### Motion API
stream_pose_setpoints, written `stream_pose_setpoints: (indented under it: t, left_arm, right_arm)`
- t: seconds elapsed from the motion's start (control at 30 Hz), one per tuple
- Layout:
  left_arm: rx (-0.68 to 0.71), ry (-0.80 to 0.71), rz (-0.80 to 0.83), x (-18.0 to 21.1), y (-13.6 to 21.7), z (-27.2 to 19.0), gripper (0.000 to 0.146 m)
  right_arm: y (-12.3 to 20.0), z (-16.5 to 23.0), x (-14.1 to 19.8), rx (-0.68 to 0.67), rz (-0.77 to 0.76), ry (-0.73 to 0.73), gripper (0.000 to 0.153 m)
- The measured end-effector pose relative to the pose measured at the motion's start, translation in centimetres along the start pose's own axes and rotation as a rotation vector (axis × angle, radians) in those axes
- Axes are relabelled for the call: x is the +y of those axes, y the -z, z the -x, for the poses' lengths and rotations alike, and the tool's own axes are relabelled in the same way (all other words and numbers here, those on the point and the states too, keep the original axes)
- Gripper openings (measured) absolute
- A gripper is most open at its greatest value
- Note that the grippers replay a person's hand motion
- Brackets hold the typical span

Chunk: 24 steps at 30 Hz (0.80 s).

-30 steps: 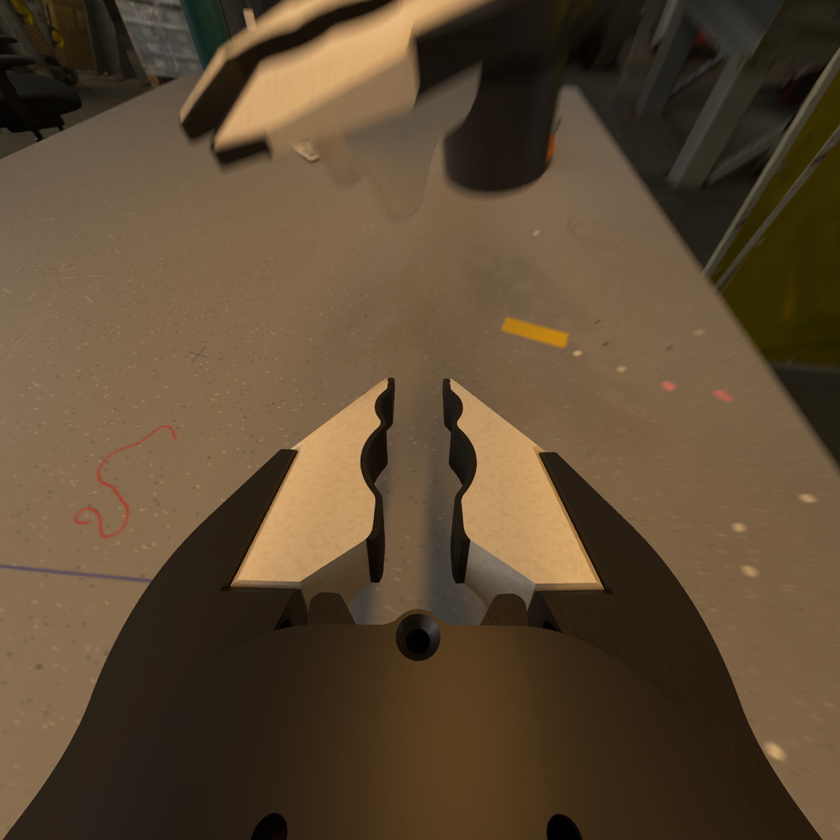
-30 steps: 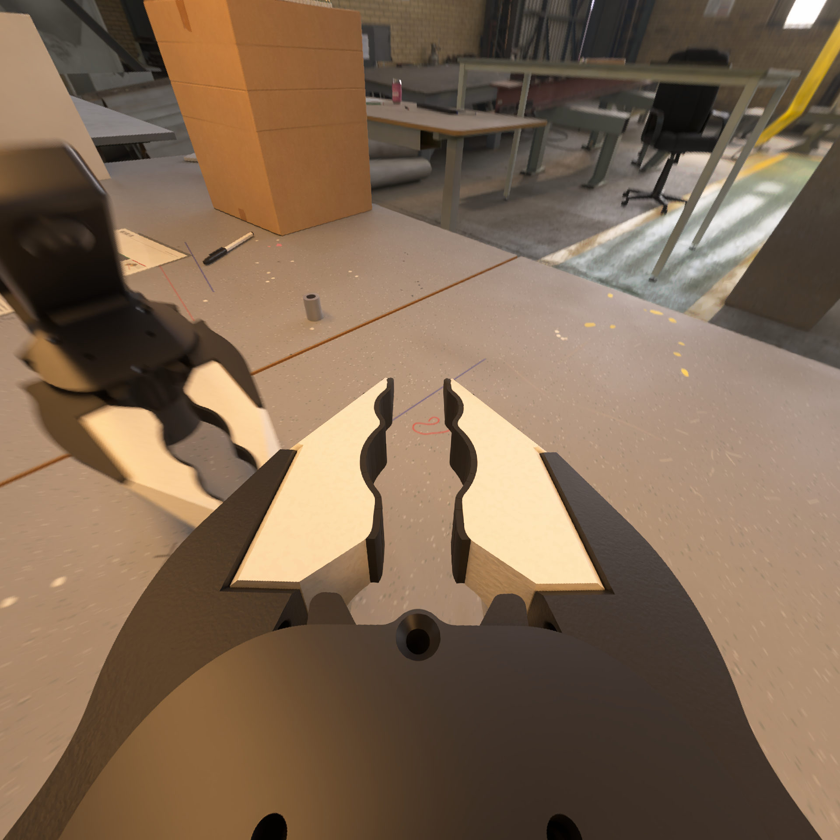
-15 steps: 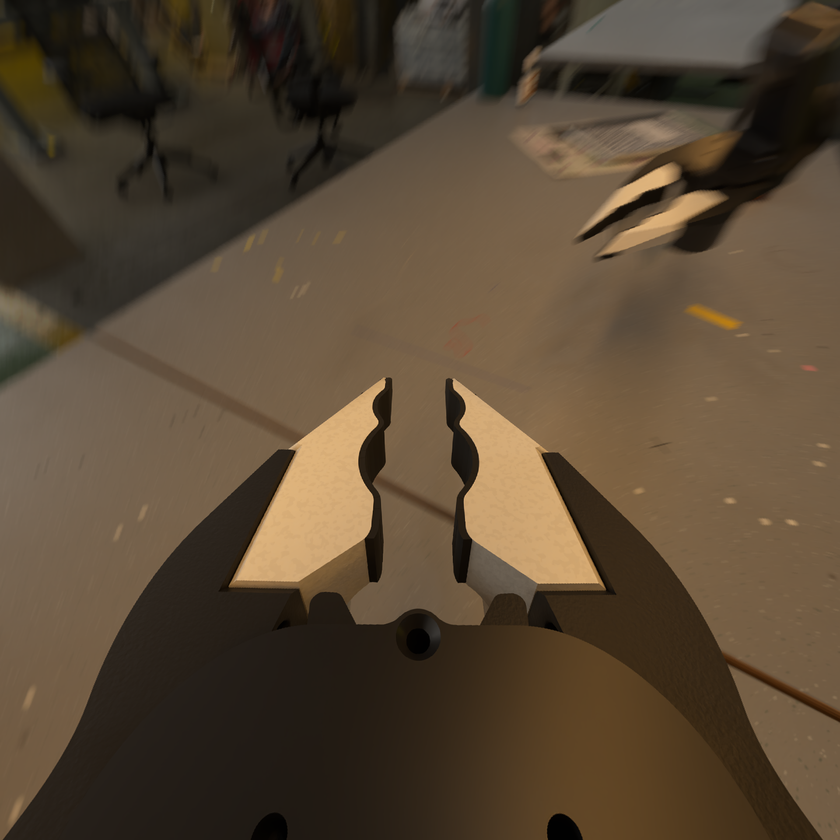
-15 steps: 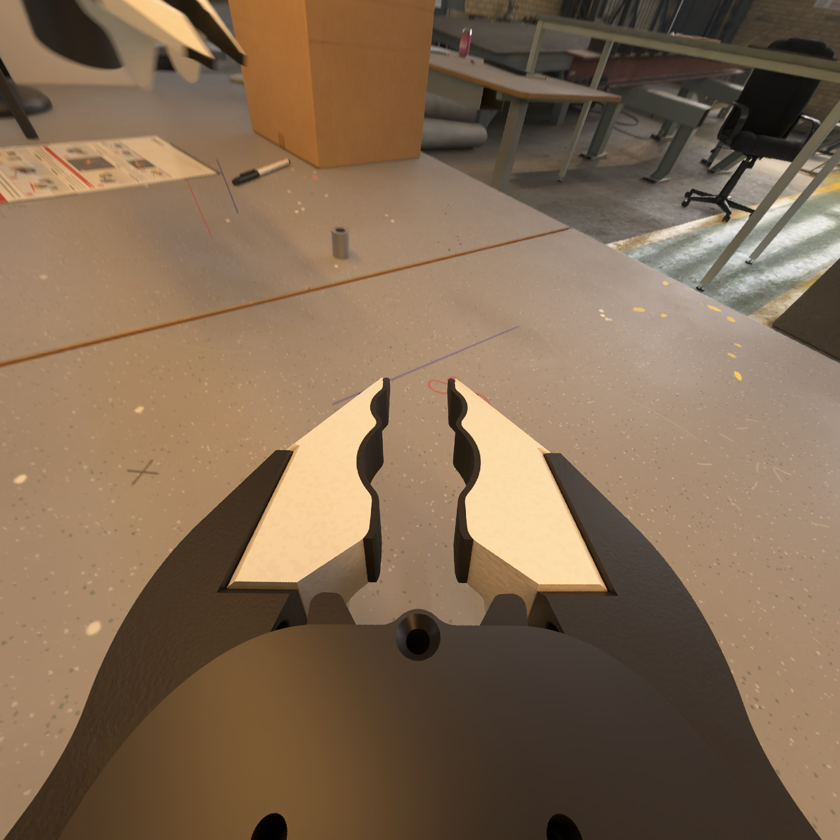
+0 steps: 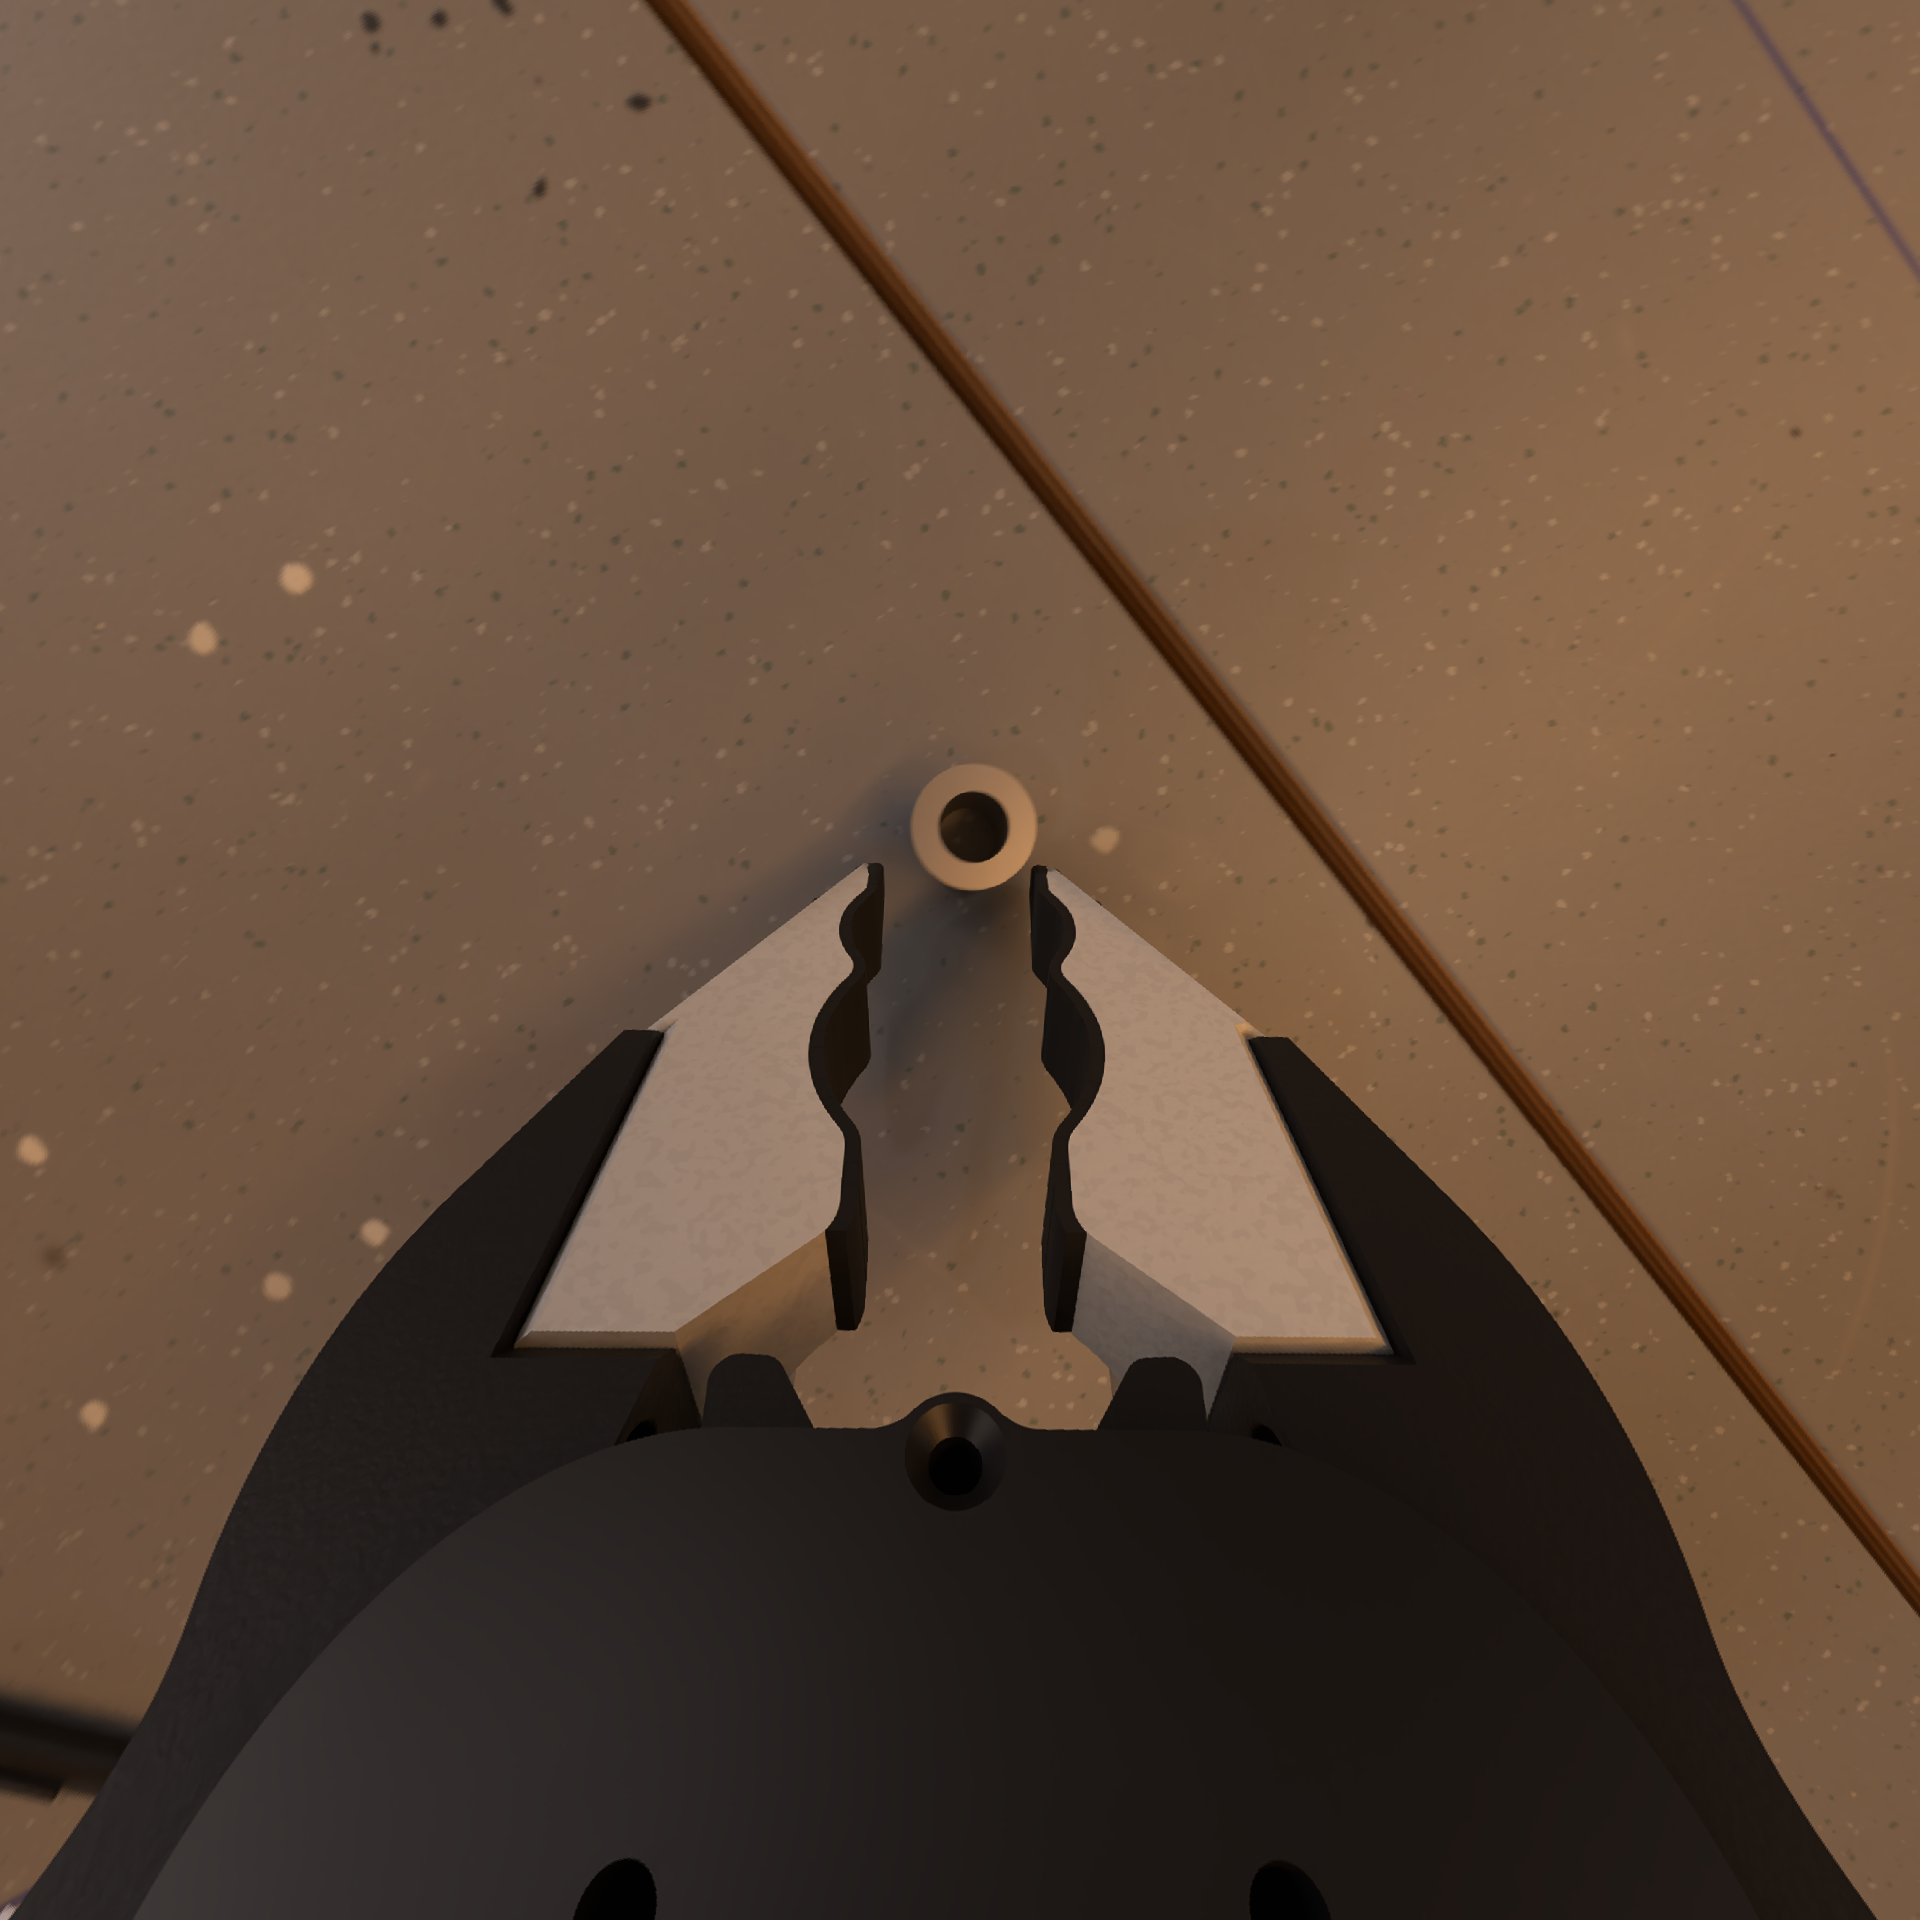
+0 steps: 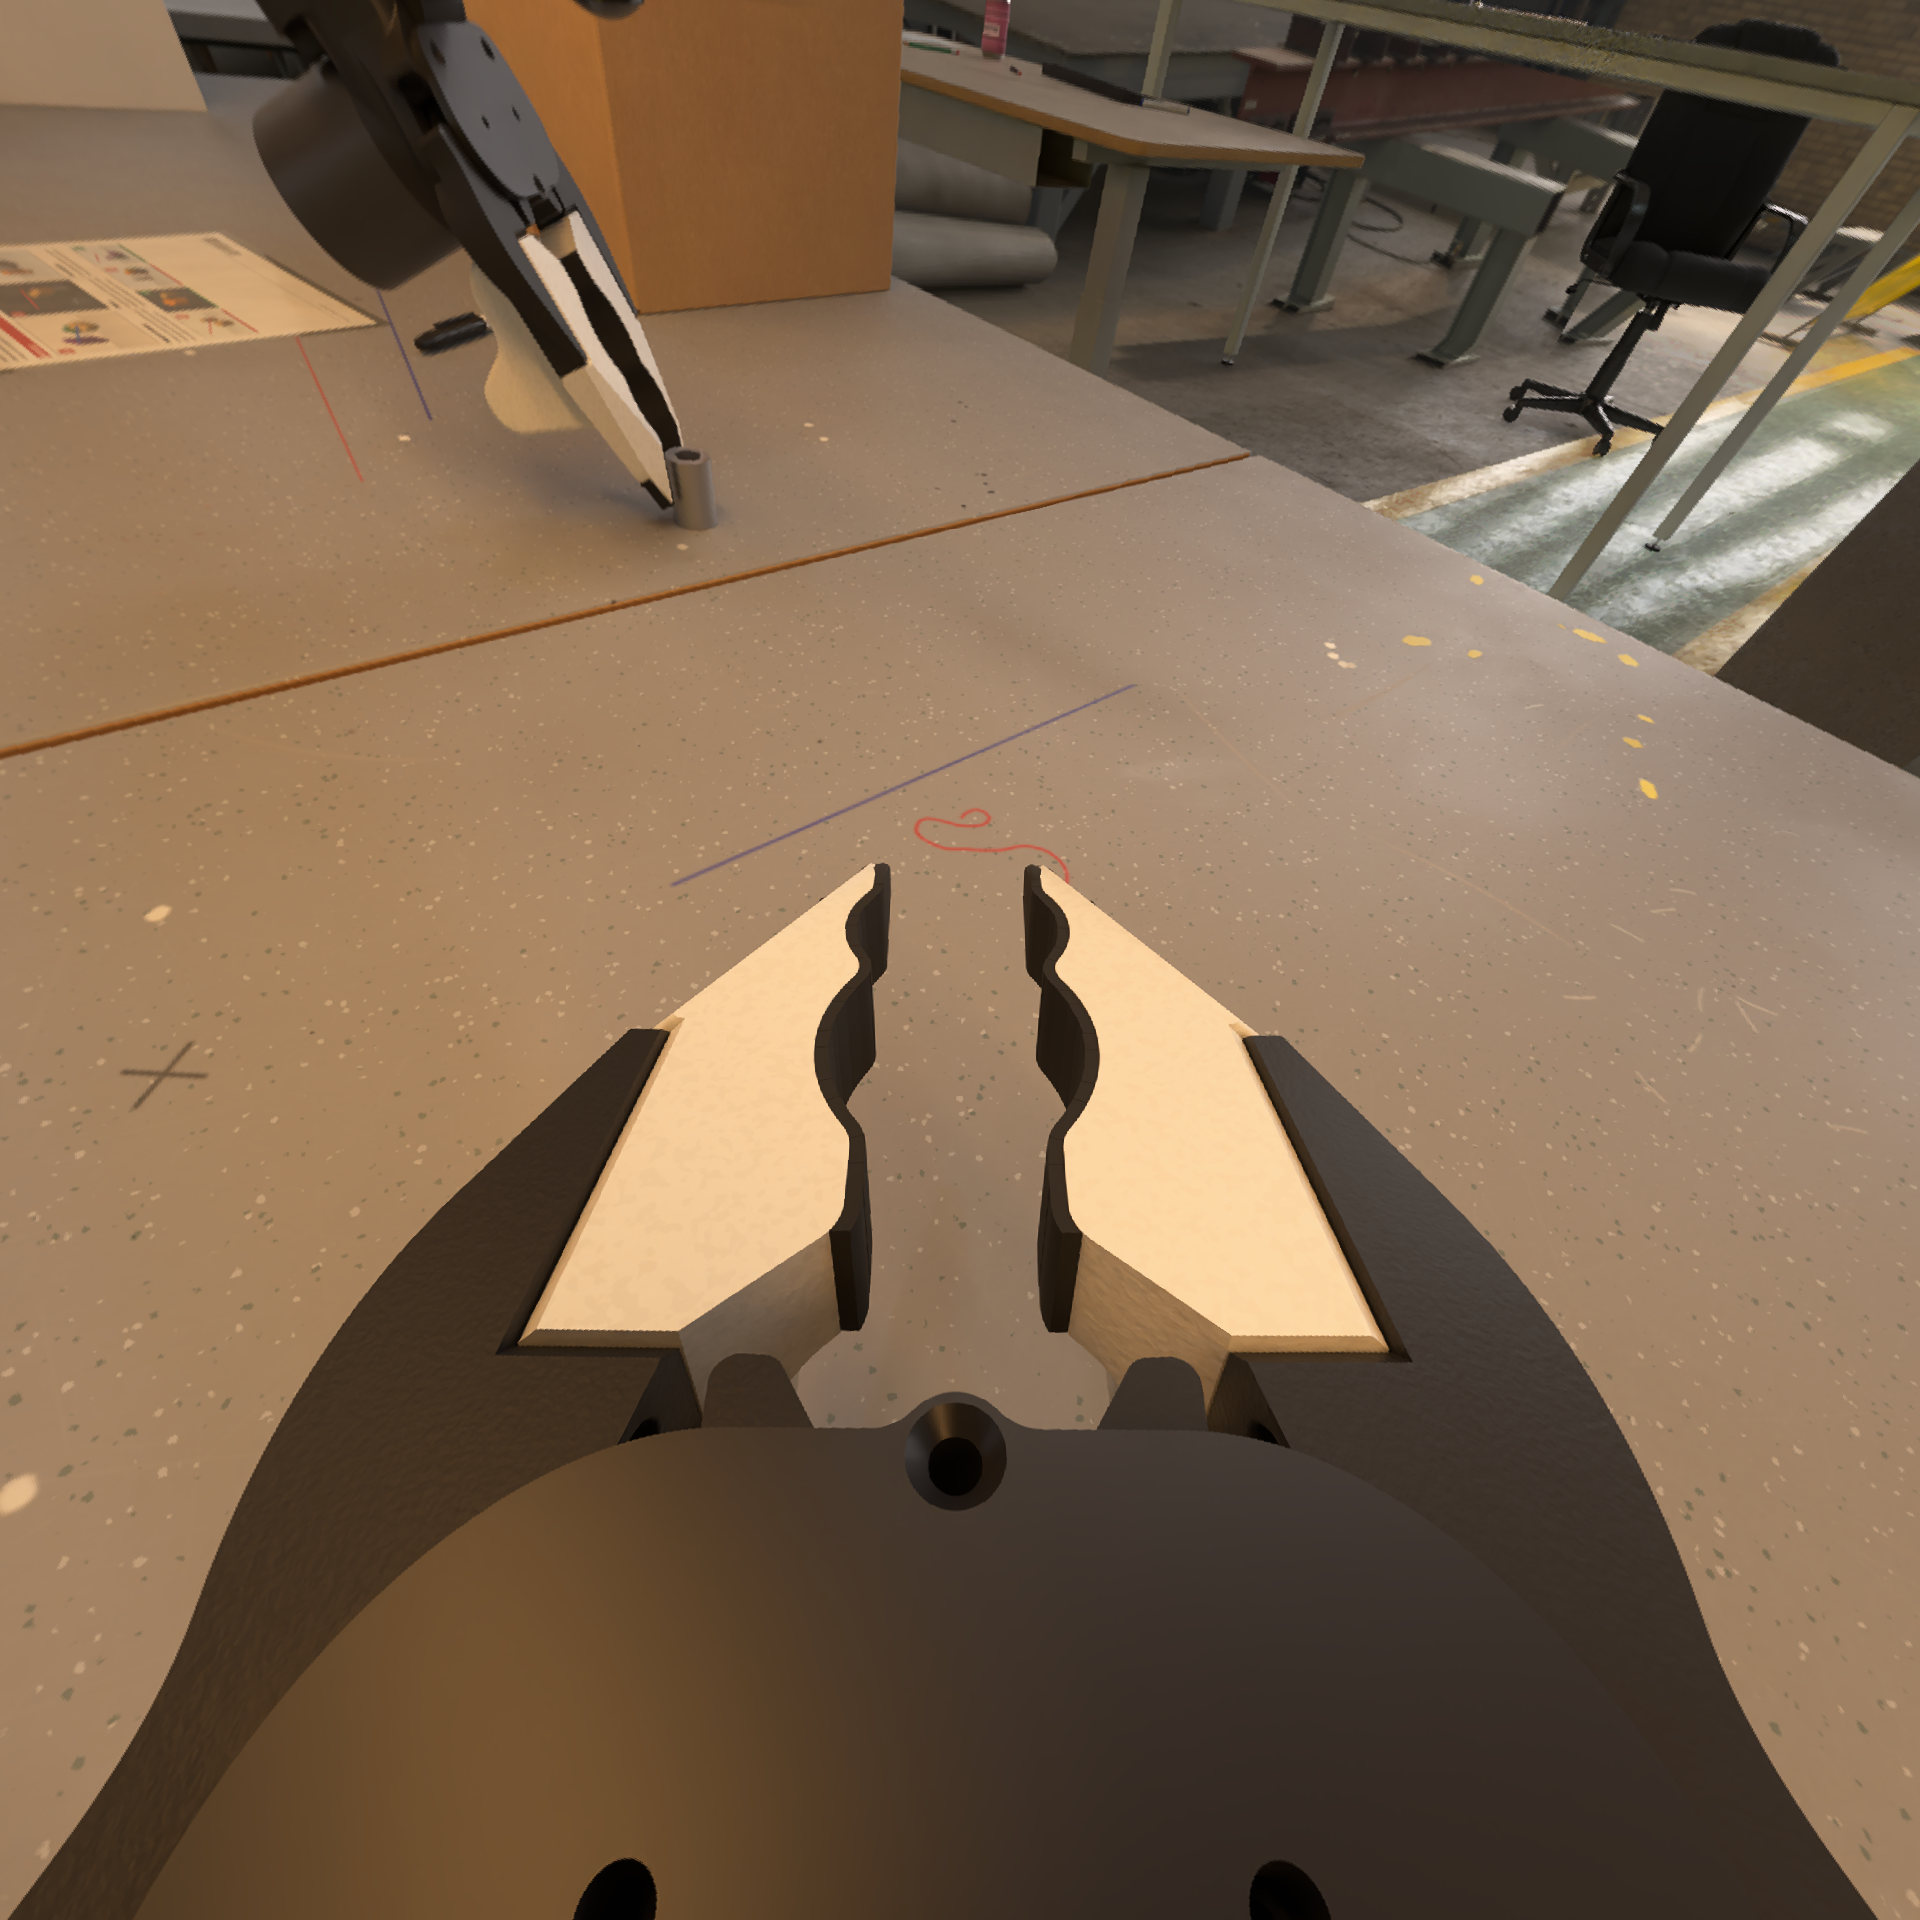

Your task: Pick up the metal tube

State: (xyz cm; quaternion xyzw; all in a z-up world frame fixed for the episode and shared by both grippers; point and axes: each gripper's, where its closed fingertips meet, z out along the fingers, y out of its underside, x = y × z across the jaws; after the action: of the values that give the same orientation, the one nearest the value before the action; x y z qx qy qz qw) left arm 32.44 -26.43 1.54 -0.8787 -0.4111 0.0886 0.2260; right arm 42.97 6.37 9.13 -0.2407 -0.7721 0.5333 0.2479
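The metal tube (image 5: 974,828) is a short grey cylinder with a hollow bore, standing upright on the speckled table. In the left wrist view I look almost straight down on it. My left gripper (image 5: 954,871) is open, its fingertips just short of the tube on either side. In the right wrist view the tube (image 6: 691,486) stands at the far left, with the left gripper (image 6: 657,480) angled down beside it. My right gripper (image 6: 956,871) is open and empty, low over the table, well short of the tube.
A brown seam (image 5: 1226,717) crosses the table just beyond the tube. A cardboard box (image 6: 748,145), a black marker (image 6: 449,334) and a printed sheet (image 6: 135,296) lie behind the tube. The table edge (image 6: 1382,582) runs along the right; desks and an office chair (image 6: 1683,208) stand beyond it.
My left gripper has swung across and dropped to point down over the tube, and its jaws have opened wider. My right gripper has barely moved and opened slightly.
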Motion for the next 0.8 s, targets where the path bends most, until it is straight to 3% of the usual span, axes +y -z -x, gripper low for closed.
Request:
stream_pose_setpoints:
  t: [0.13, 0.23, 0.5, 0.7, 0.8]
  left_arm:
    - [0.046, 0.004, -0.008, -0.5, -0.4, -0.8, 0.030]
    - [-0.021, -0.015, -0.001, -0.7, -0.6, -0.1, 0.022]
    - [-0.070, -0.021, -0.048, -1.2, 0.0, 0.5, 0.022]
    - [-0.063, -0.014, -0.271, -3.5, 8.3, -0.7, 0.022]
    - [-0.003, -0.111, -0.422, -5.5, 13.2, -6.4, 0.022]
  right_arm:
    - [0.3, -0.3, -0.2, -0.001, -0.010, -0.015, 0.025]
    - [0.6, -0.4, -0.1, 0.008, -0.007, 0.008, 0.025]
    - [0.4, 1.0, -0.2, -0.035, -0.002, 0.041, 0.025]
    - [0.9, 1.3, -1.0, -0.018, -0.016, 0.077, 0.025]
    - [1.4, 0.8, -1.4, -0.006, -0.030, 0.043, 0.025]
